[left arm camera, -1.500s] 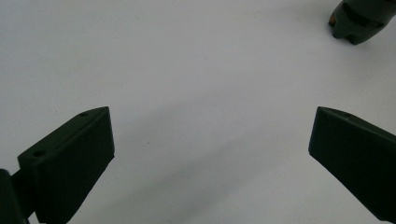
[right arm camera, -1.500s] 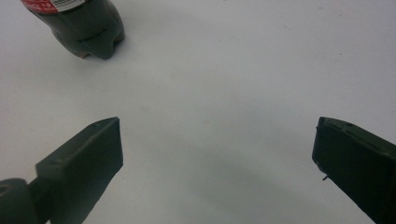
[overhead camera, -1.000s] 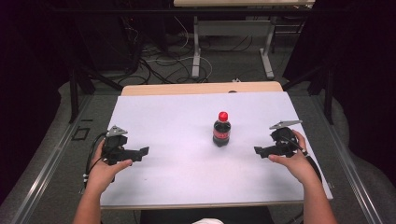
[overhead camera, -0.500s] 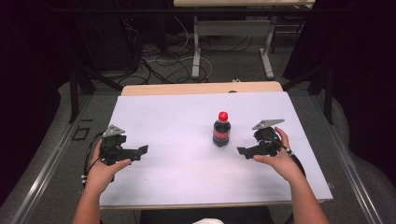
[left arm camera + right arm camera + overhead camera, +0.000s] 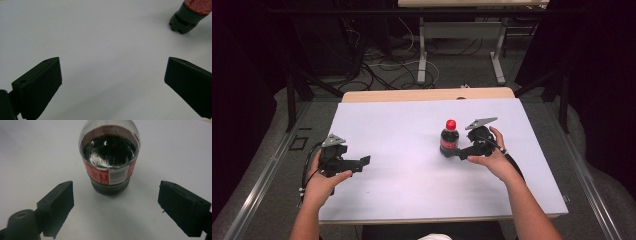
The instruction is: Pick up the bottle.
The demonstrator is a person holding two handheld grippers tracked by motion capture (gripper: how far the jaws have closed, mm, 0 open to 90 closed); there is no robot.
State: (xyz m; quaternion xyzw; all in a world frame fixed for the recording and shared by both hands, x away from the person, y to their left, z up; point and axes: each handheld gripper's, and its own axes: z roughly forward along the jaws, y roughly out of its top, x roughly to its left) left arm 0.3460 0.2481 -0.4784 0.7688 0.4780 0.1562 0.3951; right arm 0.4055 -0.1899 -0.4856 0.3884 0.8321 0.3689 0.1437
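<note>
Just ahead of the spread right tool (image 5: 113, 202), an upright cola bottle (image 5: 109, 157), untouched.

Dark room; grey floor (image 5: 452, 75); tangled cables (image 5: 377, 65); desk legs (image 5: 422, 55) behind.

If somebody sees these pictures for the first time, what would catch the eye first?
Probably the bottle, dark with a red cap, standing upright on the white table. The right gripper is open right beside it, its fingers not touching it. The left gripper is open, far off at the left.
</note>
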